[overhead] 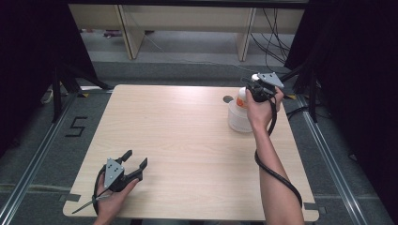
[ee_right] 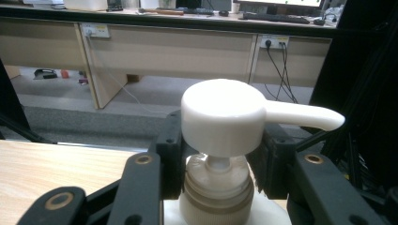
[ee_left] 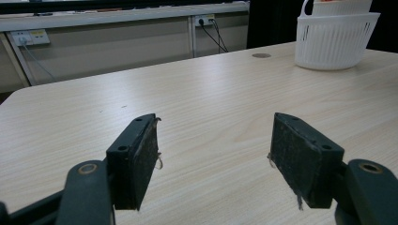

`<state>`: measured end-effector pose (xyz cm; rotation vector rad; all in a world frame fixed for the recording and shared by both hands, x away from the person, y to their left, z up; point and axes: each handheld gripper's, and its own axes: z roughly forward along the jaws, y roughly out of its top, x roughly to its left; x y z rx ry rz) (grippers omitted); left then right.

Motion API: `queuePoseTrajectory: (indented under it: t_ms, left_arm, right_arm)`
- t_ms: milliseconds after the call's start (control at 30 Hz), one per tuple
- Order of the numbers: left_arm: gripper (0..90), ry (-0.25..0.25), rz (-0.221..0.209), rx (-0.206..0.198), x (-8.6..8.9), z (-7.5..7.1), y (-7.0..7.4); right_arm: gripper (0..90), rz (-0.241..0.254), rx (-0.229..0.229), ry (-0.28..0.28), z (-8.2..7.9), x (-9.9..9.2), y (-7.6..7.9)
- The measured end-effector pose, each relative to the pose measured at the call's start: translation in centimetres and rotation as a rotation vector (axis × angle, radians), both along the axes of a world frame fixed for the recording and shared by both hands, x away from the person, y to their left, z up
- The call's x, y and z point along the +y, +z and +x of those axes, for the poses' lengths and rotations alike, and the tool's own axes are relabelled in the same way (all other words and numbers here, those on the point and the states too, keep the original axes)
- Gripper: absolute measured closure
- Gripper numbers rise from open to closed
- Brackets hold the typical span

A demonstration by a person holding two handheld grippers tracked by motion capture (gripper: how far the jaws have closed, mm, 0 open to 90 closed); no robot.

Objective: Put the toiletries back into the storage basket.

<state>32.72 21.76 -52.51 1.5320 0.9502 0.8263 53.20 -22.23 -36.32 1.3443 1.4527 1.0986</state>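
Pump bottle, white plastic with an orange label (overhead: 240, 104), sits in the upper right of the high view, inside or just behind a white slotted plastic basket (overhead: 238, 119) on the pale wooden desk (overhead: 178, 140); which of the two I cannot tell. The right hand-held gripper (overhead: 254, 89) is clamped on the bottle's neck, its black jaws pressing from both sides just under the white pump head (ee_right: 223, 115), whose spout points to the right of the right gripper view. The left hand-held gripper (overhead: 137, 160) rests low in the lower left of the high view, jaws wide apart with nothing between them.

Risk, as I judge it: the grip sits on a narrow, smooth collar, so a lift could let the bottle swing or slip. Squeezing higher might press the pump and squirt liquid. Dragging sideways could tip the light basket.
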Motion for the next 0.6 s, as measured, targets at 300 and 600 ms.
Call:
queuePoseTrajectory:
  t_ms: [300, 600]
  left_arm:
    - [31.9, 0.004, 0.002, 0.007, 0.05, -0.07, 0.04]
    - [32.0, 0.001, -0.001, 0.0, 0.01, -0.01, 0.0]
  right_arm:
    - [49.1, -0.005, 0.034, -0.006, 0.36, -0.11, -0.08]
    - [34.7, 0.007, 0.039, -0.019, 0.17, -0.52, -0.02]
